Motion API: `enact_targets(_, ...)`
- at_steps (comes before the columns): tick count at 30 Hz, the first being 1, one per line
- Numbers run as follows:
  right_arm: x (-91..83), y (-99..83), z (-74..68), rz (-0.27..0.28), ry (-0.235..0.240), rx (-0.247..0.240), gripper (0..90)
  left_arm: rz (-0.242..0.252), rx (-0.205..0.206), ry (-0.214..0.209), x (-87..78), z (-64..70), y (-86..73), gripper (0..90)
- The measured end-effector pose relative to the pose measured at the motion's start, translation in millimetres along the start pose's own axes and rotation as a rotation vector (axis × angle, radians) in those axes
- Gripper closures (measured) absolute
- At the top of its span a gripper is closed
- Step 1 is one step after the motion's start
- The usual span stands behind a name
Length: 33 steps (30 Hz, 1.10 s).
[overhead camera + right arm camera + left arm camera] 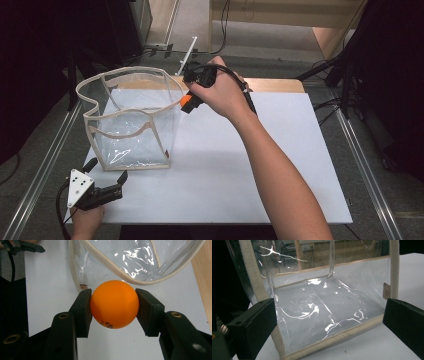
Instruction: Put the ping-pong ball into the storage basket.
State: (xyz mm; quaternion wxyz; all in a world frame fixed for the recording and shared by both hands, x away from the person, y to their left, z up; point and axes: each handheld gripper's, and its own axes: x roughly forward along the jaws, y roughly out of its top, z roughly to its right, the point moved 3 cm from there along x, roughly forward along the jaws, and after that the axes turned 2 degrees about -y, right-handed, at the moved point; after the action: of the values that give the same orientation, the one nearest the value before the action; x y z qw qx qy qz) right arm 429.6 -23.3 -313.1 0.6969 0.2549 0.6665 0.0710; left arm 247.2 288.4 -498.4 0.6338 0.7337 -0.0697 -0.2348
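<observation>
Low at 7 o'clock on the white board: left gripper, jaws spread wide, holding nothing, aimed at the near bottom edge of the clear bag. Standing upright at 10 o'clock, cream-trimmed, mouth open; nothing seen inside. Just beside its rim toward 3 o'clock: right gripper, 2 jaws clamped on 1 orange ball, lifted clear of the board.

The high view looks down from the near side; both gripper views sit close, sharing the clear bag.
</observation>
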Motion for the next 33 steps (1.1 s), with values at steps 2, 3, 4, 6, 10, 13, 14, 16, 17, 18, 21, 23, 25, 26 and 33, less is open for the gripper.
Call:
enact_targets(2, -0.7, 1.5, -0.2, -0.002, 0.001, 0.002, 48.2, 0.0, 0.001, -0.001, 0.0, -0.2, 0.0, 0.0)
enact_targets(3, -0.8, 2.3, 0.0, -0.001, 0.001, 0.0, 48.2, 0.0, 0.001, -0.001, -0.1, -0.2, 0.0, 0.0)
enact_targets(4, -0.9, 3.2, 0.0, -0.002, 0.002, -0.003, 48.2, 0.0, 0.0, -0.001, 0.0, -0.1, 0.0, 0.0)
enact_targets(6, -1.7, 5.0, -0.2, -0.003, 0.001, -0.005, 48.2, 0.0, 0.0, -0.001, 0.0, 0.0, 0.0, 0.0)
enact_targets(10, -3.5, 8.9, -0.6, -0.004, 0.0, -0.012, 48.2, 0.001, 0.001, -0.001, 0.0, -0.2, 0.0, 0.0)
enact_targets(13, -5.0, 12.0, -1.1, -0.005, -0.001, -0.017, 48.2, -0.002, 0.004, -0.001, -0.2, -0.3, 0.0, 0.0)
enact_targets(14, -5.5, 13.0, -1.4, -0.004, -0.001, -0.016, 48.2, -0.002, 0.004, -0.001, -0.2, -0.3, 0.0, 0.0)
enact_targets(16, -6.4, 15.0, -1.5, -0.005, -0.005, -0.021, 48.2, -0.002, 0.003, -0.002, -0.2, -0.2, 0.0, 0.0)
enact_targets(17, -6.8, 16.0, -1.8, -0.005, -0.003, -0.018, 48.2, -0.003, 0.003, -0.001, -0.2, -0.2, -0.1, 0.0)
enact_targets(18, -6.9, 16.8, -1.8, -0.004, -0.002, -0.02, 48.2, -0.003, 0.003, -0.001, -0.2, -0.2, -0.1, 0.0)
enact_targets(21, -7.0, 20.1, -1.0, -0.002, -0.002, -0.024, 48.2, -0.002, 0.004, -0.002, -0.2, -0.1, -0.1, 0.0)
enact_targets(23, -7.3, 22.6, -0.5, -0.001, 0.0, -0.024, 48.2, -0.002, 0.004, -0.002, -0.1, -0.1, -0.1, 0.0)
enact_targets(25, -7.5, 25.5, -0.1, -0.002, 0.0, -0.026, 48.2, -0.002, 0.003, -0.003, -0.2, -0.1, -0.1, 0.0)
enact_targets(26, -7.5, 27.1, 0.0, 0.0, -0.001, -0.027, 48.2, -0.002, 0.004, -0.003, -0.2, -0.2, -0.1, 0.0)
enact_targets(33, -4.3, 37.1, 0.1, -0.001, 0.003, -0.041, 48.2, -0.001, 0.003, -0.006, -0.3, -0.4, 0.0, 0.0)
